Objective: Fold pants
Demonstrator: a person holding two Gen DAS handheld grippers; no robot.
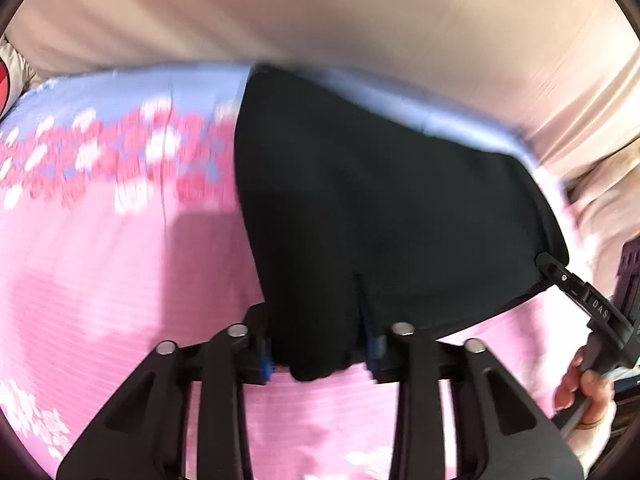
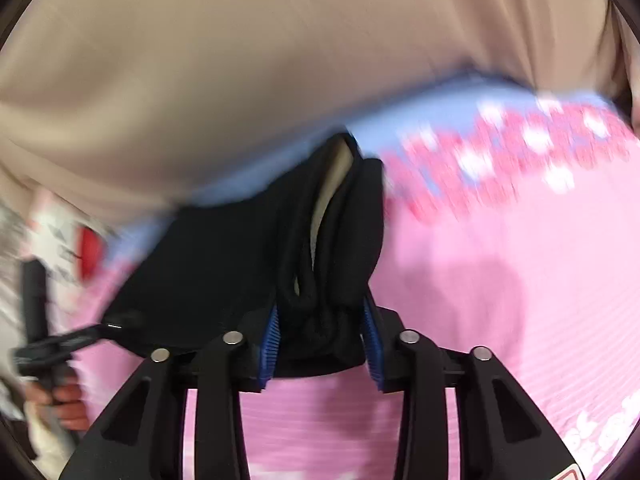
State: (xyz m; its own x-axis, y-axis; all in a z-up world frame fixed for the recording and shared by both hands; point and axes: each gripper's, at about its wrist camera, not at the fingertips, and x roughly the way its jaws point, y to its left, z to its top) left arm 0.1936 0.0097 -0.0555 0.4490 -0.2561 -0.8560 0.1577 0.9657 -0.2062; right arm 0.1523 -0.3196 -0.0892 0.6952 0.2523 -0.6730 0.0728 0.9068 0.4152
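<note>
A pink bedsheet covers the bed, finely ribbed with faint horizontal lines. Across its far part runs a band of red and white blossoms, blurred, and beyond that the sheet turns pale blue up to its far edge. More white blossoms sit at the near left corner in the left wrist view. Behind the bed hangs beige fabric, softly creased. Even, bright light casts soft shadows on the sheet.
</note>
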